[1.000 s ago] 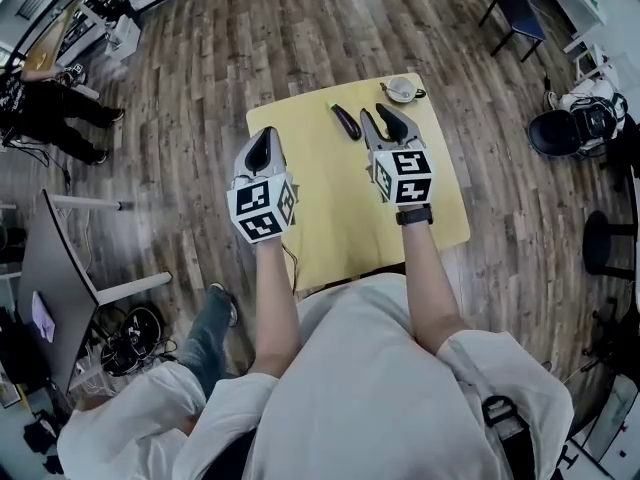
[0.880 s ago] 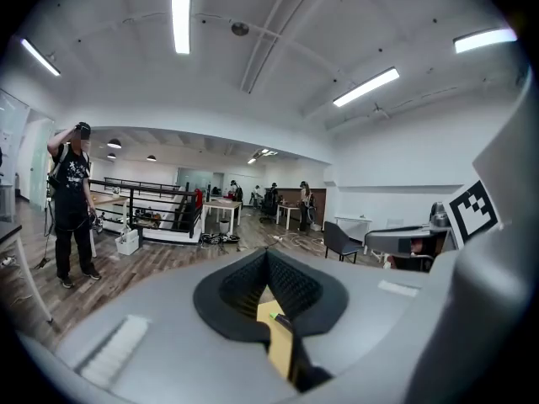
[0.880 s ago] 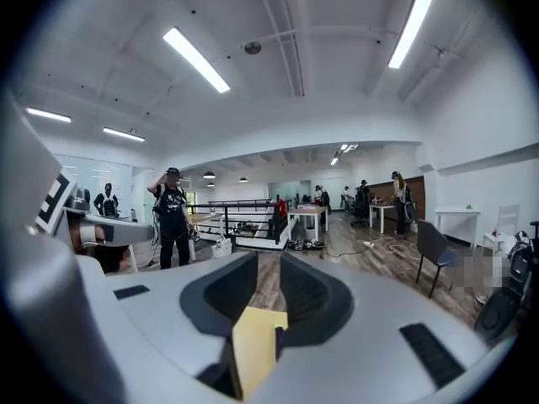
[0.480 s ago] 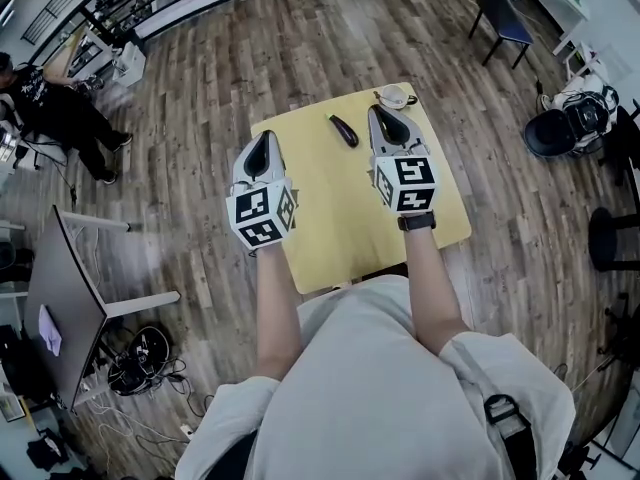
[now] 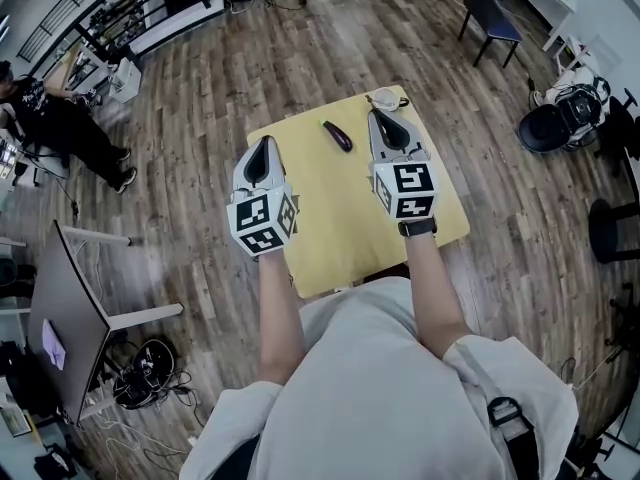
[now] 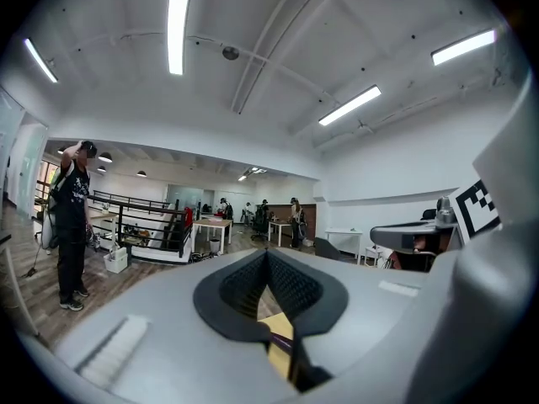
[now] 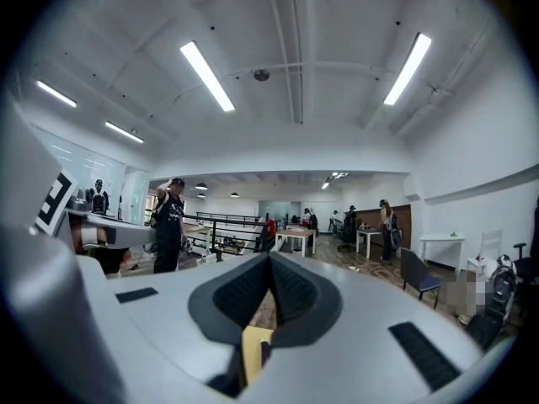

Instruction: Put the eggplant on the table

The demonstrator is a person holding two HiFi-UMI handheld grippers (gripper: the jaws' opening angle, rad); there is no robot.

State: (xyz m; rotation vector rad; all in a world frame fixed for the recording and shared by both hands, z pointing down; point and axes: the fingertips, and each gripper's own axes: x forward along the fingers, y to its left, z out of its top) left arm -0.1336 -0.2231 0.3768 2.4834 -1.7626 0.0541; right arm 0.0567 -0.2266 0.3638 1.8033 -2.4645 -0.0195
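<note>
A dark purple eggplant point(image 5: 337, 135) lies on the yellow table point(image 5: 350, 218) near its far edge, with no gripper touching it. My right gripper point(image 5: 381, 118) hovers just right of the eggplant, shut, with nothing between its fingers. In the right gripper view the right gripper point(image 7: 269, 259) has its tips pressed together and points level into the room. My left gripper point(image 5: 263, 146) hangs over the table's left edge, well left of the eggplant, also shut and empty. Its tips meet in the left gripper view point(image 6: 268, 255).
A white cup on a saucer point(image 5: 385, 98) stands at the table's far right corner, close to the right gripper. A grey desk point(image 5: 60, 308) is at the left, a blue chair point(image 5: 490, 8) at the back right, and a person point(image 5: 60, 118) stands far left.
The right gripper's jaws stood open beside the eggplant and have shut on nothing. Both grippers have risen and drawn back a little. The eggplant has stayed on the table.
</note>
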